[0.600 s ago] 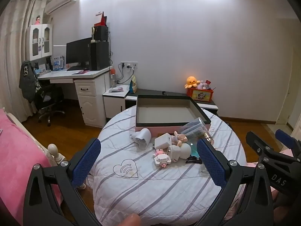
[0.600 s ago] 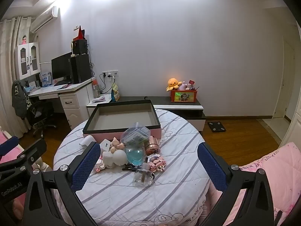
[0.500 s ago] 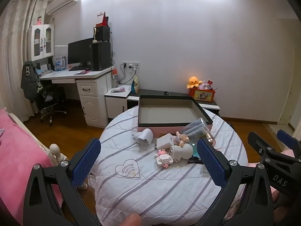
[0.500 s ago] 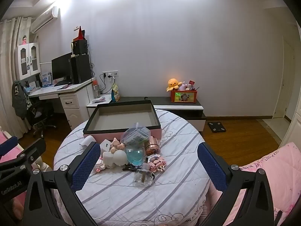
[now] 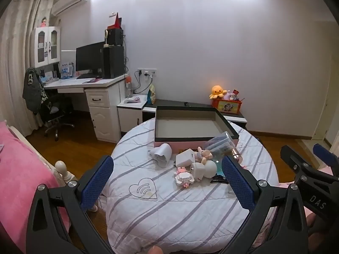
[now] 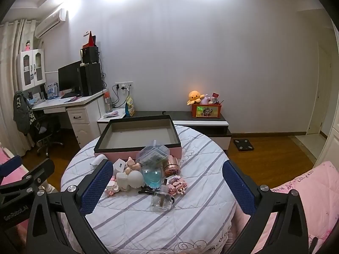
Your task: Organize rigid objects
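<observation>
At this moment the task appeared not to have begun. The box (image 5: 191,124), an open shallow tray with a dark rim and pink outer wall, sat at the far side of the round table (image 5: 182,216), and its visible floor held nothing. All of the small items lay outside it, gathered in a cluster just in front of its near wall. In the left wrist view the cluster comprised a white plug adapter (image 5: 162,155) lying on its side, a white charger block (image 5: 185,158), a small doll figure (image 5: 202,154), a white rounded figurine (image 5: 203,168), a pink brick model (image 5: 184,177), a black hair clip (image 5: 218,179) and a clear plastic case (image 5: 220,143) leaning against the box wall. The right wrist view added a blue glass cup (image 6: 152,174), a copper-coloured jar (image 6: 172,165), a second pink brick model (image 6: 175,185) and a clear glass bottle (image 6: 162,199) nearest the camera. The left gripper (image 5: 167,182) was held short of the cluster with its jaws spread wide and nothing between them. The right gripper (image 6: 167,182) was likewise spread wide and empty, and hung above the near part of the table. Every item therefore remained to be transferred into the box, one grasp at a time. The closely packed items would probably need to be taken from the outer edge of the cluster first.
</observation>
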Action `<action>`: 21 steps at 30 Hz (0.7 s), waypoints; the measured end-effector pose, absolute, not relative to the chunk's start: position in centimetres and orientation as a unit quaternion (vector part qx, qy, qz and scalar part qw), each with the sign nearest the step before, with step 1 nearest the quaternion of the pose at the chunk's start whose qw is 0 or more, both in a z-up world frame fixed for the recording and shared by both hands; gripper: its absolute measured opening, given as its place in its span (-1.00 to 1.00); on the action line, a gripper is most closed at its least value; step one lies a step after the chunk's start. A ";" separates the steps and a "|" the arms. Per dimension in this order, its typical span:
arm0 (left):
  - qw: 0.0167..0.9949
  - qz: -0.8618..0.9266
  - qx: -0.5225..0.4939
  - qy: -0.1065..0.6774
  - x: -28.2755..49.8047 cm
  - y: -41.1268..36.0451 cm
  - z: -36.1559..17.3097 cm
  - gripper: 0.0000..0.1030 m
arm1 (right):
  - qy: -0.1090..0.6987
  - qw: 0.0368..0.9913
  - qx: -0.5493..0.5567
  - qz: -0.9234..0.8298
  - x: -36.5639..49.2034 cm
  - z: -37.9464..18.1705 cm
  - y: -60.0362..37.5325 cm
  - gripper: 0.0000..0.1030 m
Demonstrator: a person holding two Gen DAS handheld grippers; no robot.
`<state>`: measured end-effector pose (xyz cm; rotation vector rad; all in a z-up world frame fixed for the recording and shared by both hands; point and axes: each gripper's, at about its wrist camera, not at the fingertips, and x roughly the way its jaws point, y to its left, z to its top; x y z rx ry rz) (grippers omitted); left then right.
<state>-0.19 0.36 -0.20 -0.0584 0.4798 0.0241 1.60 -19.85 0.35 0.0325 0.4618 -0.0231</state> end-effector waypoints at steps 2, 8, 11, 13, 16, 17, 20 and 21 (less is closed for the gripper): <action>0.972 0.014 -0.029 0.234 -0.3 0.3 -0.1 1.00 | 0.228 0.973 0.017 -0.012 1.9 0.4 -20.1 1.00; 0.973 0.017 -0.025 0.228 -0.5 0.3 0.3 1.00 | 0.226 0.974 0.016 -0.012 1.5 0.6 -20.1 1.00; 0.974 0.015 -0.028 0.224 -0.7 0.4 0.4 1.00 | 0.224 0.974 0.016 -0.012 1.5 0.5 -20.1 1.00; 0.975 0.014 -0.028 0.222 -0.7 0.4 0.5 1.00 | 0.222 0.975 0.016 -0.012 0.6 1.3 -20.0 1.00; 0.975 0.012 -0.032 0.221 -0.7 0.4 0.6 1.00 | 0.222 0.975 0.016 -0.012 0.6 1.2 -20.0 1.00; 0.975 0.011 -0.033 0.221 -0.7 0.5 0.6 1.00 | 0.222 0.975 0.016 -0.012 0.6 1.3 -20.0 1.00; 0.975 0.011 -0.032 0.219 -0.8 0.4 0.6 1.00 | 0.219 0.975 0.016 -0.012 0.6 1.3 -20.0 1.00; 0.975 0.011 -0.031 0.218 -0.8 0.4 0.6 1.00 | 0.219 0.976 0.016 -0.012 0.5 1.4 -20.0 1.00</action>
